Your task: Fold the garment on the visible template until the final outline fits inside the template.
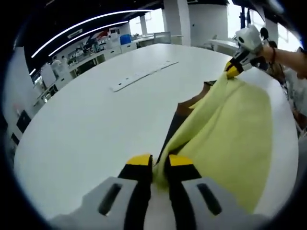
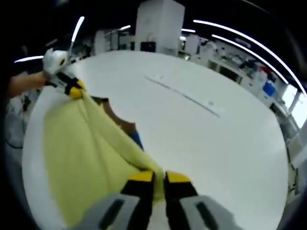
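Observation:
A pale yellow garment hangs stretched above the white table, held by one edge between both grippers. My left gripper is shut on one end of that edge. My right gripper pinches the far end in the left gripper view. In the right gripper view, the right gripper is shut on the garment, and the left gripper holds the other end. A brown template lies flat on the table, mostly hidden under the cloth. Its edge peeks out beside a bit of blue.
A long white strip lies on the table beyond the garment; it shows as strip in the right gripper view. A person's forearm holds the far gripper. Benches and shelves stand past the table's edge.

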